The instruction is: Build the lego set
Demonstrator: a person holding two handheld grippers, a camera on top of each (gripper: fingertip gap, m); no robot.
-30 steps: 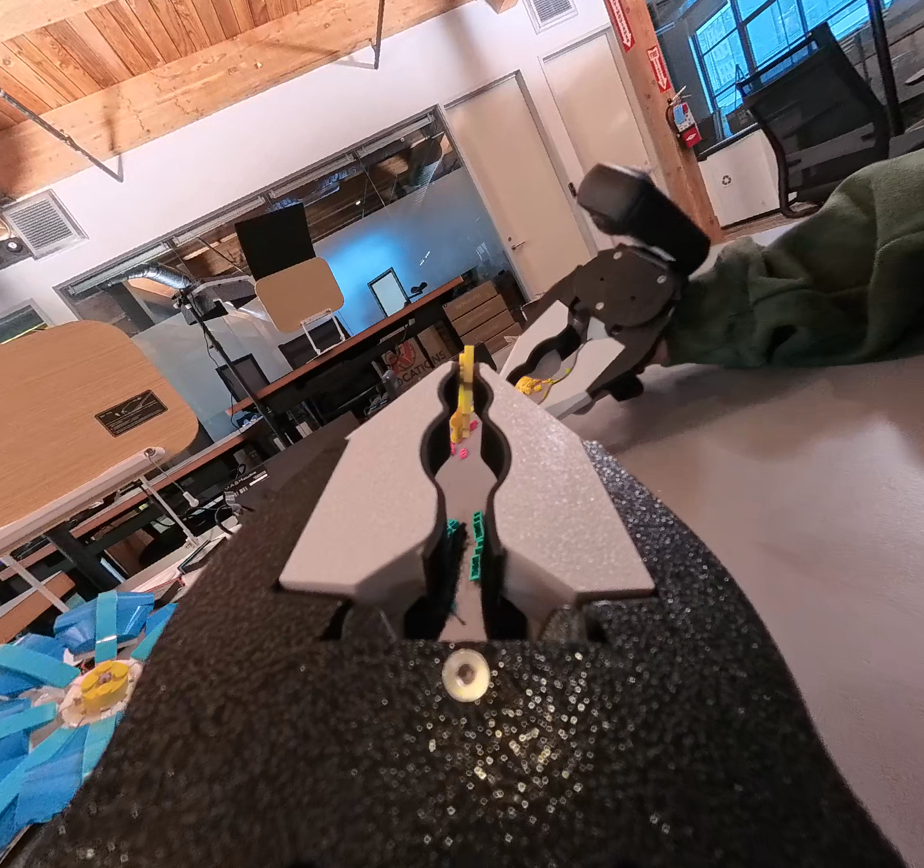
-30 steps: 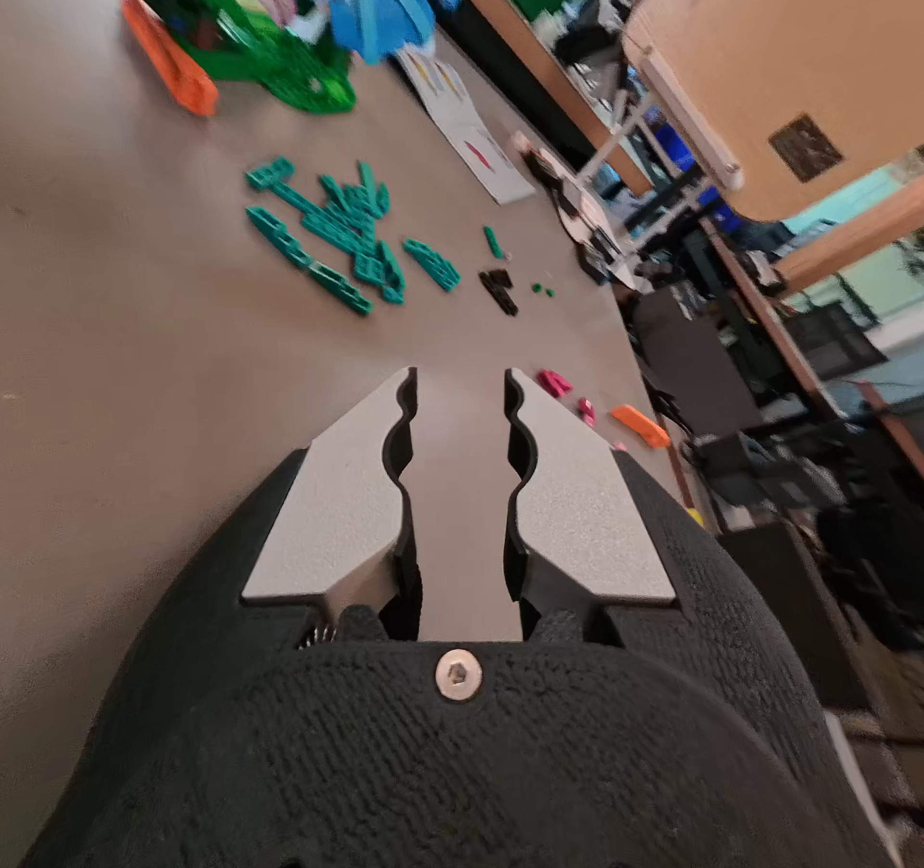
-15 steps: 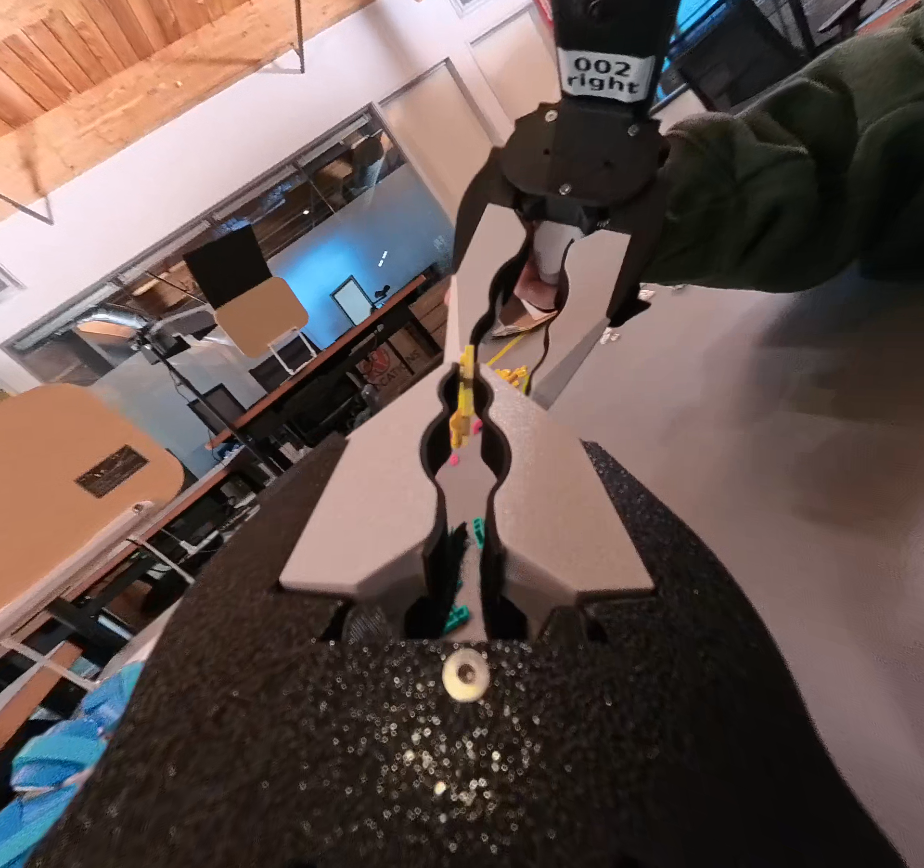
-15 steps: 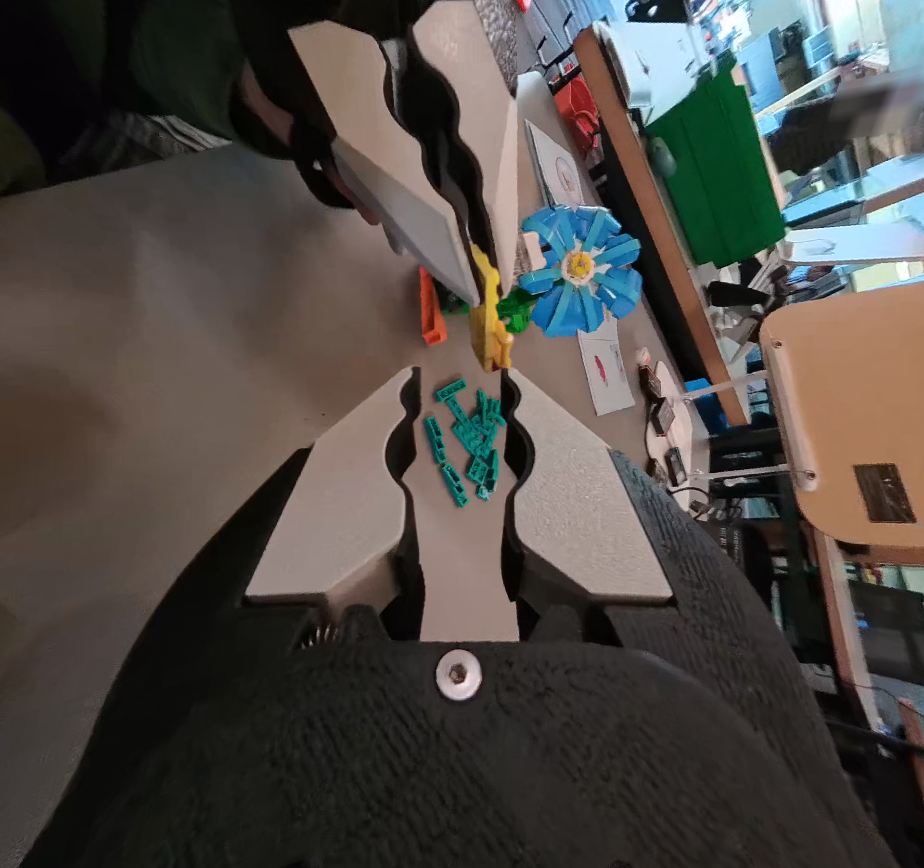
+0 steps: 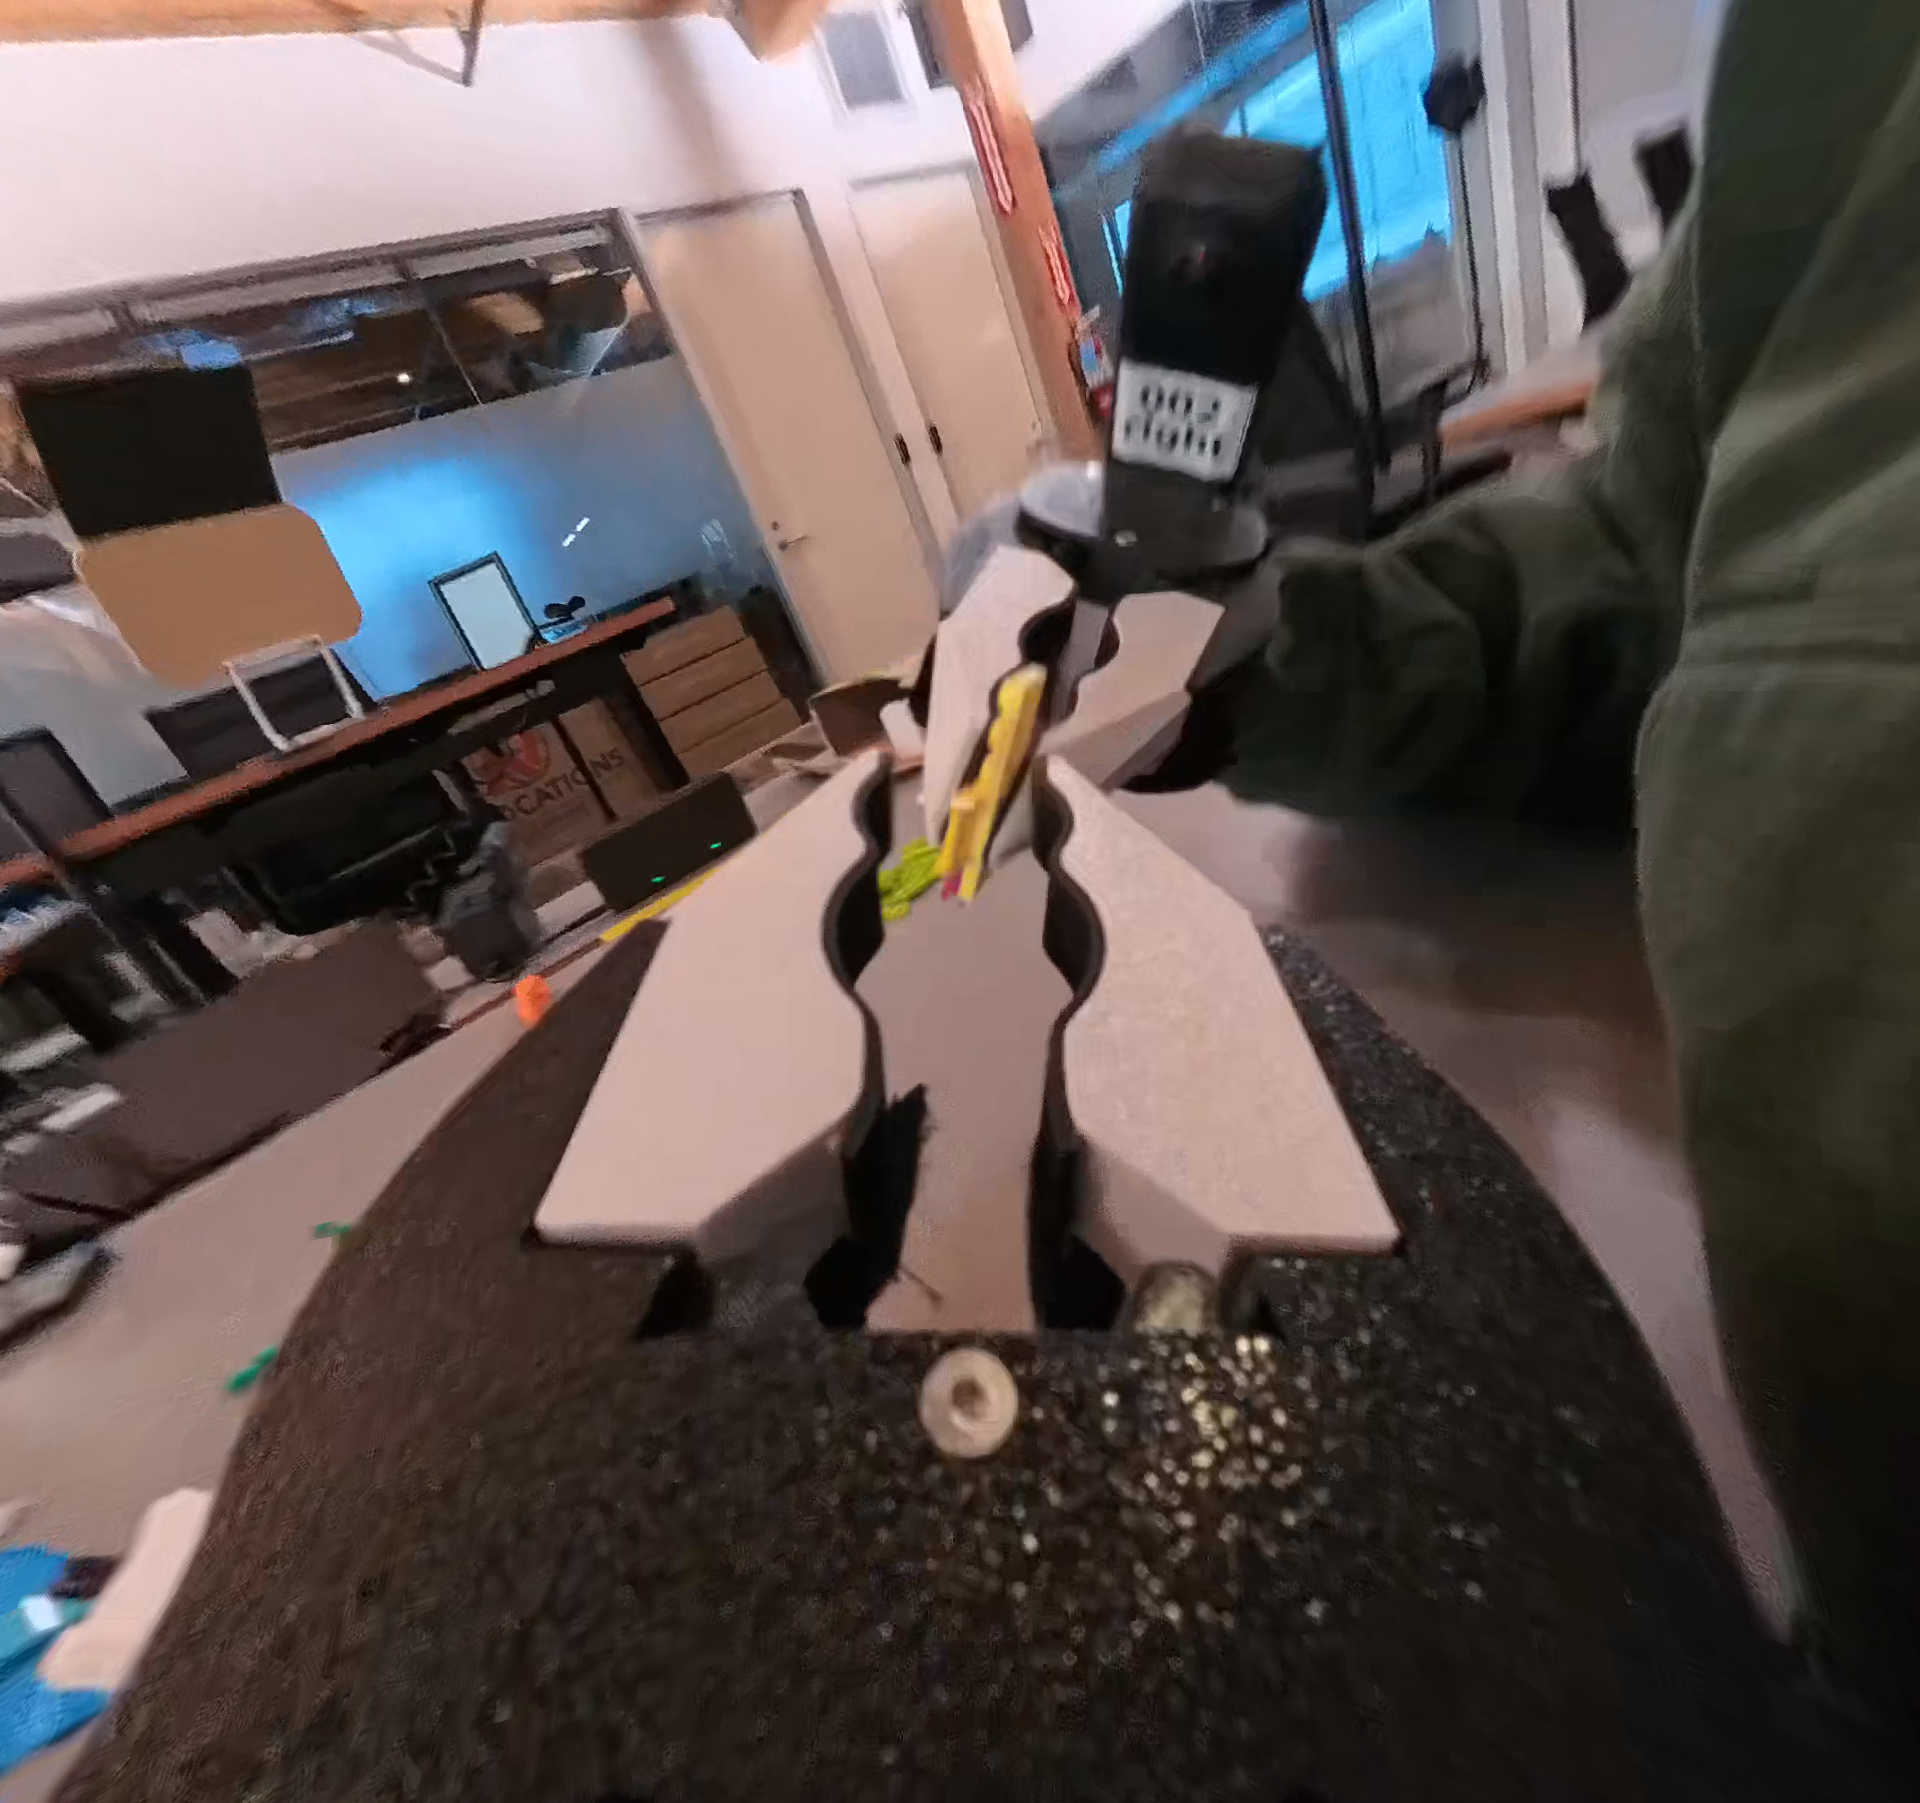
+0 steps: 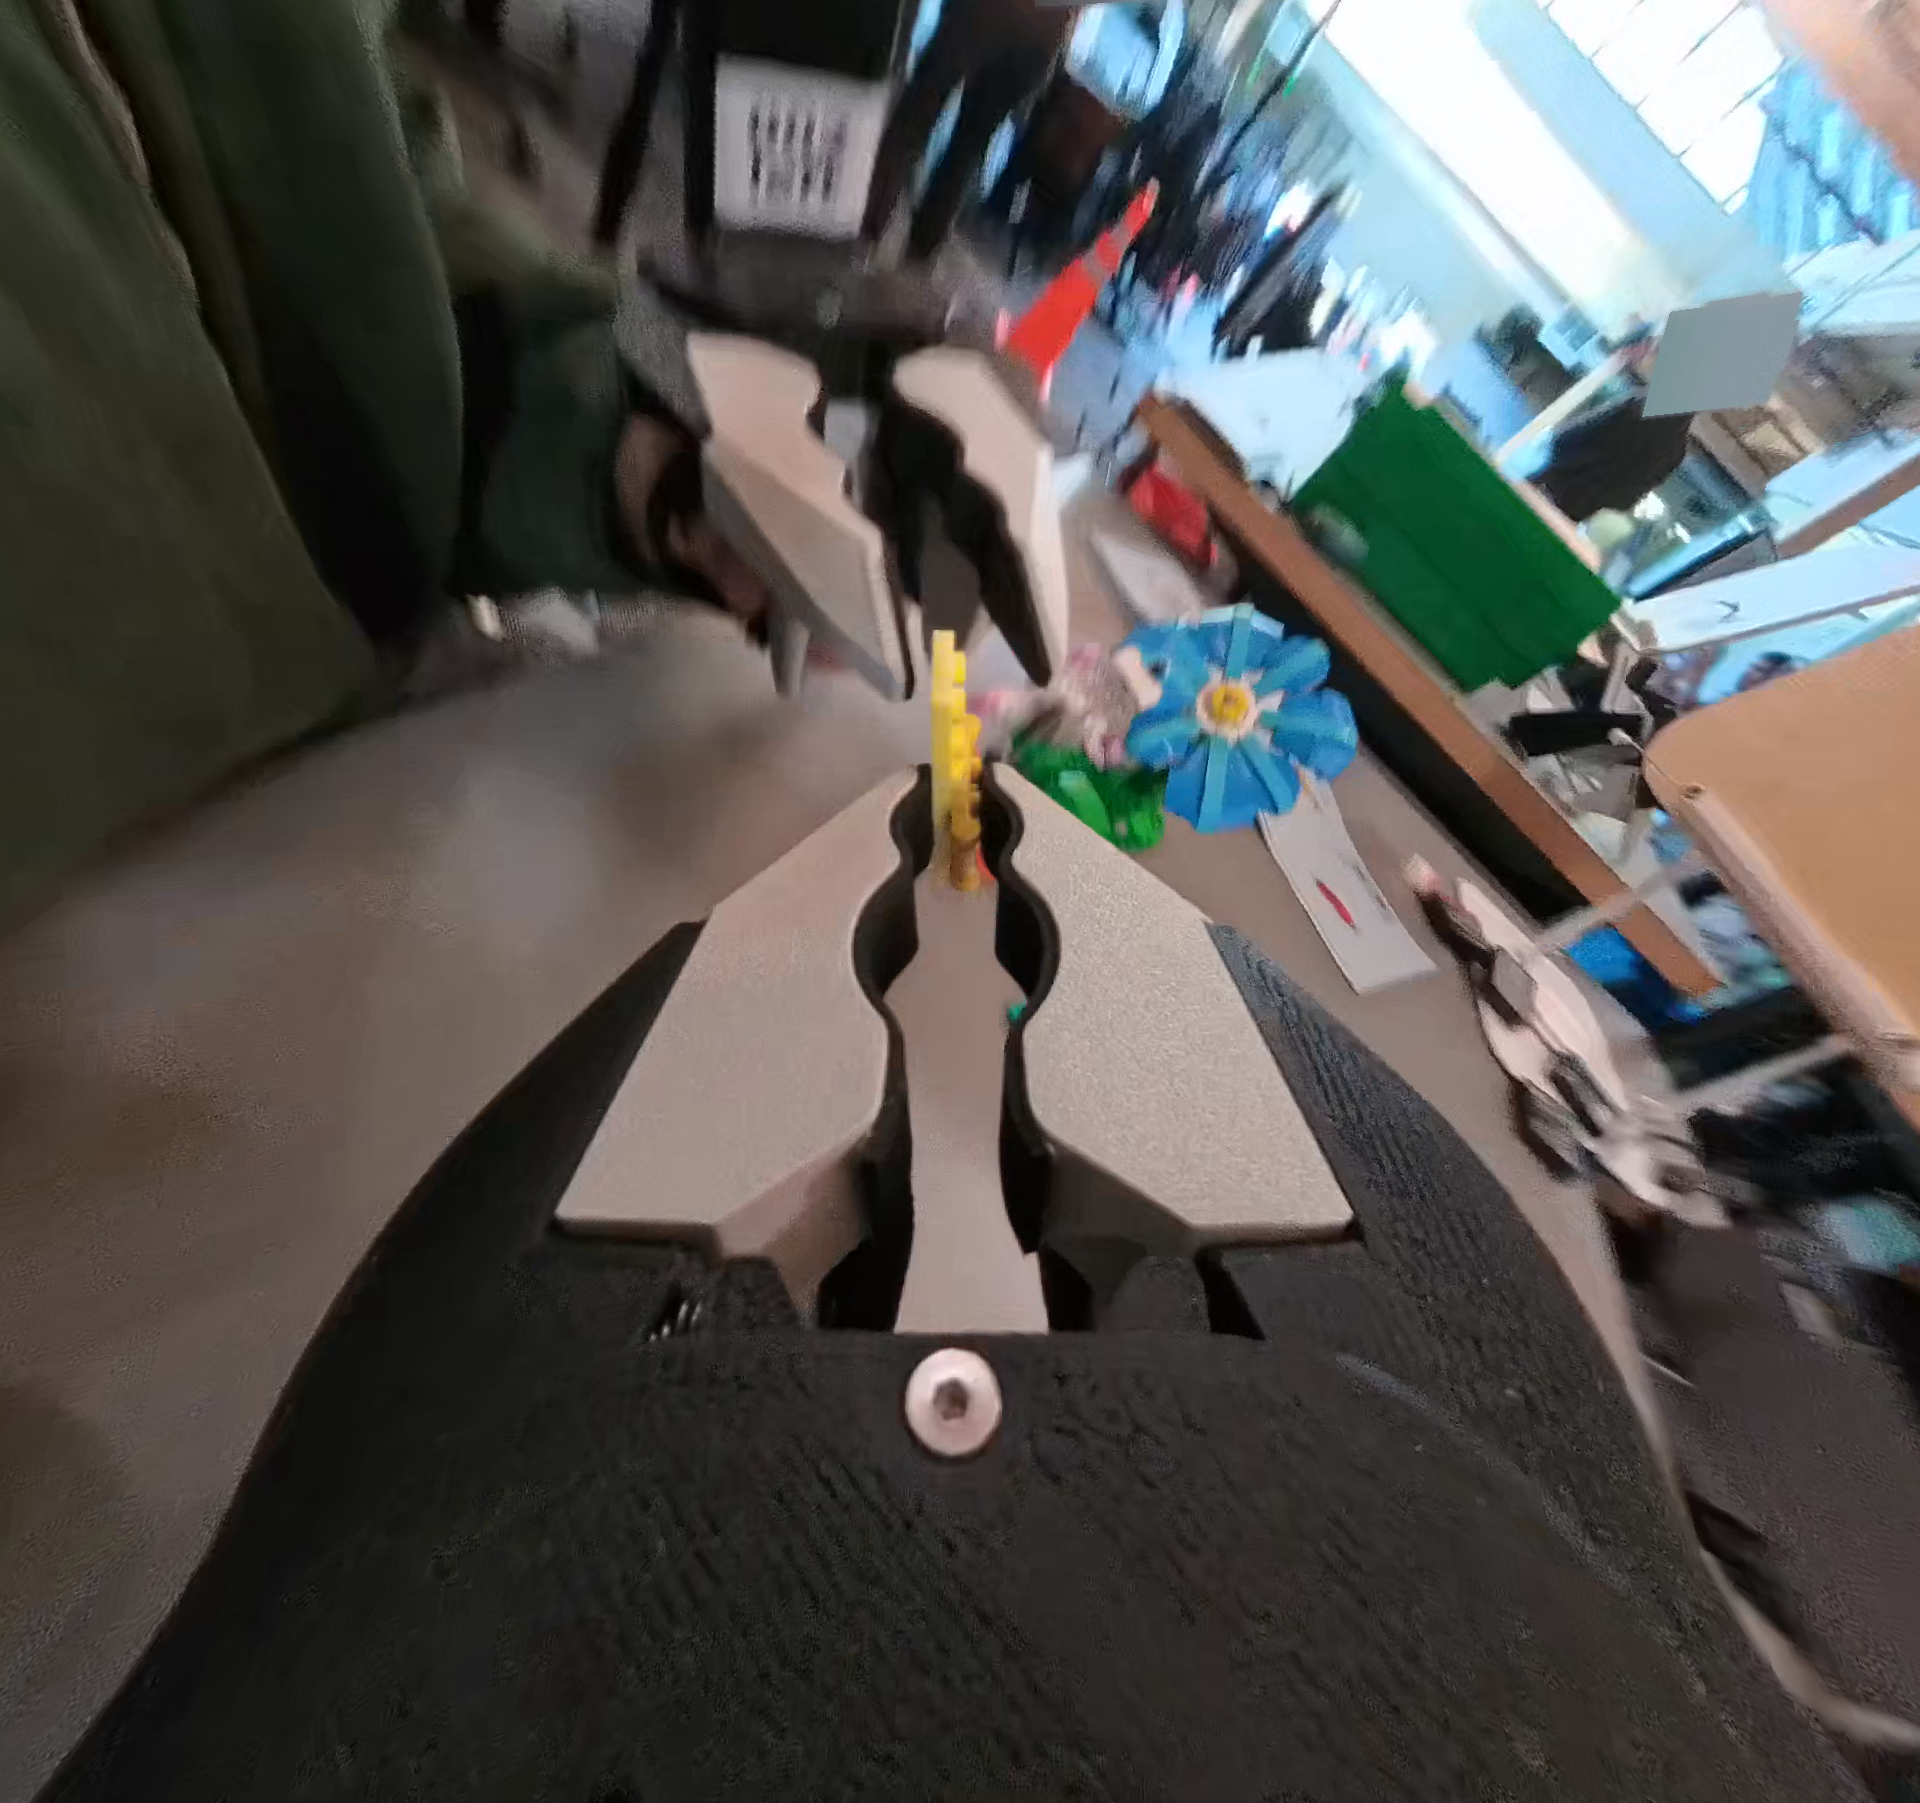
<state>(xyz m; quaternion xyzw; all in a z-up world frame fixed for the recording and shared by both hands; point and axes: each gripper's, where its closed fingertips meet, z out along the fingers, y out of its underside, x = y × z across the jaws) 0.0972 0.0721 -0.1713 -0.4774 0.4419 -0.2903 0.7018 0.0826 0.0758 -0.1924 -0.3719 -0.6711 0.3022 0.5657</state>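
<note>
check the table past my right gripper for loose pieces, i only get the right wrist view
Observer: A small pile of lime-green plastic lego pieces lies on the grey table, near the tips of the right gripper, which holds the yellow plastic lego piece.
Operator: anything else out there
Observer: One small orange plastic piece sits alone near the table's edge.
Operator: any green
Observer: Two tiny green plastic bits lie beside the left gripper's body.

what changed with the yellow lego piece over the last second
The yellow piece changed grippers. The left gripper, which was clamped on it, has opened and let go; the right gripper, open and away over the table before, swung in and closed on it. The blue flower stayed on the table.
</note>
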